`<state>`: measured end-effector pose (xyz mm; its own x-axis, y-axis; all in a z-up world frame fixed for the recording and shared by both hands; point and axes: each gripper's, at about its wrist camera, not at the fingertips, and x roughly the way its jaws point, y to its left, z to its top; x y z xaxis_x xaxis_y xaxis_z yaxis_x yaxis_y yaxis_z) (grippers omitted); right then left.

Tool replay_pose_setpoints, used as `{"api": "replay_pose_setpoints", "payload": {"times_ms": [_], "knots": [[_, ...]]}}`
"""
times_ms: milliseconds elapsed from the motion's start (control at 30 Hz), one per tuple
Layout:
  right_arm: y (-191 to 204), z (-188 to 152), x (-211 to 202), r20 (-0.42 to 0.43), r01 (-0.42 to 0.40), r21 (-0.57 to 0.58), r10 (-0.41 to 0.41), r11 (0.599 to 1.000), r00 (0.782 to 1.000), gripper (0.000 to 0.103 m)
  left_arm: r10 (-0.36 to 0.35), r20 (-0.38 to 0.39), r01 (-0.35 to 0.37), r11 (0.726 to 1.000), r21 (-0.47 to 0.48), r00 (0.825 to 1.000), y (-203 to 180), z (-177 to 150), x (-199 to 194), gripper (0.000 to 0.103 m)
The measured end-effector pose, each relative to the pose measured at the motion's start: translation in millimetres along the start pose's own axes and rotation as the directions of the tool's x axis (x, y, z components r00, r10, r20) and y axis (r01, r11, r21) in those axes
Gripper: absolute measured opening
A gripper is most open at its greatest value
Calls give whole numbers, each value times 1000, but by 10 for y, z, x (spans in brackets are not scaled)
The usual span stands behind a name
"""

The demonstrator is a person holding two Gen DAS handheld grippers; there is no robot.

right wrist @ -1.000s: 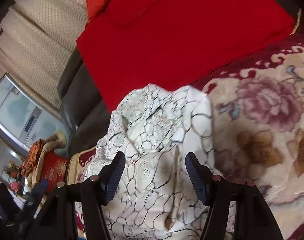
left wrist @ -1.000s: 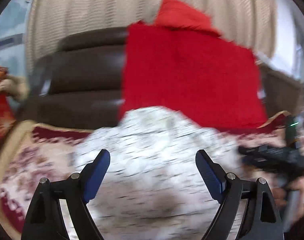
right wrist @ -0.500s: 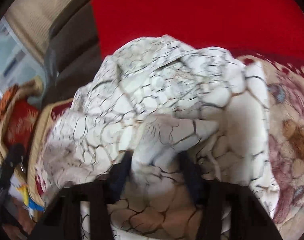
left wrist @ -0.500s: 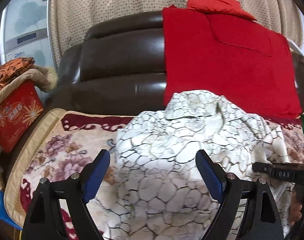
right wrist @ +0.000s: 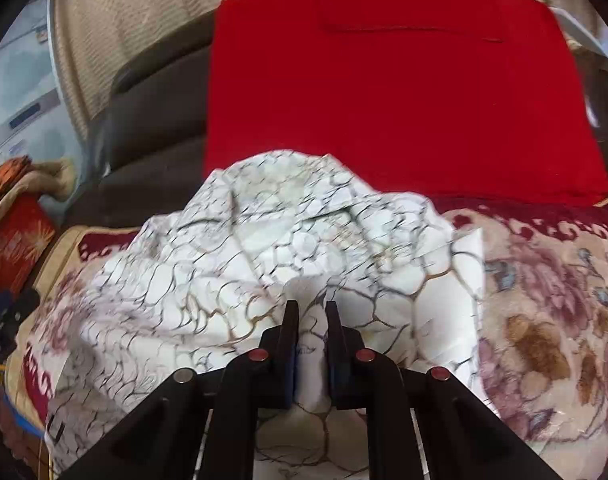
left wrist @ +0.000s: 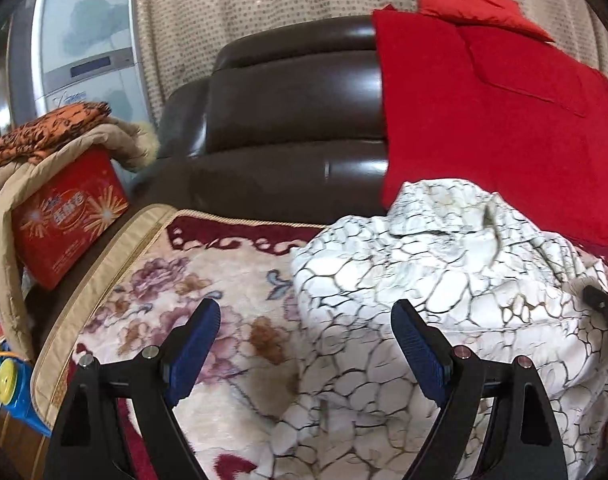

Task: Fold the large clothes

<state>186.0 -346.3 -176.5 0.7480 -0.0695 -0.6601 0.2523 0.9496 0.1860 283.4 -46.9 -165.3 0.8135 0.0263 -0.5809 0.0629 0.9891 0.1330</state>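
Note:
A white garment with a dark crackle pattern [left wrist: 444, 280] lies crumpled on a floral blanket [left wrist: 207, 280] on the sofa seat; it also shows in the right wrist view [right wrist: 283, 248]. My left gripper [left wrist: 306, 328] is open and empty, hovering over the garment's left edge. My right gripper [right wrist: 312, 312] is shut on a raised fold of the garment near its front middle. The right gripper's tip [left wrist: 600, 304] shows at the right edge of the left wrist view.
A dark brown leather sofa back [left wrist: 295, 112] stands behind. A red cloth [left wrist: 496, 128] drapes over its right part, also in the right wrist view [right wrist: 384, 92]. A red box [left wrist: 63, 216] under a beige coat sits at left. The floral blanket extends right [right wrist: 552, 312].
My right gripper has closed from open onto a fold of the garment. My left gripper has shifted left, so the garment now sits more to its right.

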Motion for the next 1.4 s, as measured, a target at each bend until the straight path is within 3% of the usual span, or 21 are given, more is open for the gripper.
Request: {"api": "replay_pose_setpoints", "payload": {"times_ms": [233,467,533,567,600,633,667,800,867,900,933,967,1033,1167,1233,1267,1300,1367,1400], "knots": [[-85,-28,217,-93,46,25,-44,999,995,12,53,-7,-53,998,-41,999,195,-3,25,88],[-186,-72,349,-185,-9,101,28,995,982,18,80,-4,-80,995,-61,997,292,7,25,88],[-231,-63,336,-185,-32,133,56,991,981,28,84,-3,-84,994,-63,996,302,7,23,88],[-245,-53,333,-185,-39,148,67,988,980,39,85,-1,-85,994,-63,996,305,8,19,88],[-270,-49,321,-180,-50,167,81,985,980,63,86,0,-86,994,-63,996,306,9,16,88],[-287,-44,305,-169,-64,187,96,980,981,73,88,1,-88,994,-64,996,310,10,14,88],[-310,-40,273,-146,-84,212,117,974,982,78,92,3,-91,994,-65,996,310,7,12,88],[-302,-11,345,-141,-110,222,143,969,980,78,75,-17,-76,996,-50,997,255,-37,102,88],[-286,-9,470,-166,-108,215,146,971,975,76,34,-68,-36,999,-30,997,187,-105,266,89],[-255,-21,510,-176,-91,191,125,977,976,65,15,-102,-18,1000,-22,995,153,-143,358,89],[-242,-23,518,-173,-80,171,110,982,979,51,-2,-138,0,1000,-15,990,119,-189,454,88],[-212,-18,514,-168,-66,140,90,988,982,17,-13,-169,12,1000,-6,985,77,-241,553,89],[-205,-4,450,-132,-79,128,96,989,987,15,-15,-205,18,1000,14,979,12,-299,686,88],[-169,117,99,43,-84,80,81,993,996,13,-38,-204,40,999,10,978,-27,-306,713,88],[-193,153,70,69,-43,87,37,995,997,13,-45,-230,49,999,11,972,-47,-333,766,89],[-237,145,158,36,-14,96,10,995,999,13,-38,-262,45,999,21,964,-66,-370,825,89],[-312,109,357,-66,4,111,3,994,998,15,-38,-278,46,999,23,960,-71,-396,856,89],[-454,11,633,-225,-8,176,48,984,973,17,-45,-282,52,999,16,958,-63,-412,852,89],[-495,23,604,-210,-26,203,70,979,975,18,-47,-275,53,998,14,960,-54,-399,827,89]]}}
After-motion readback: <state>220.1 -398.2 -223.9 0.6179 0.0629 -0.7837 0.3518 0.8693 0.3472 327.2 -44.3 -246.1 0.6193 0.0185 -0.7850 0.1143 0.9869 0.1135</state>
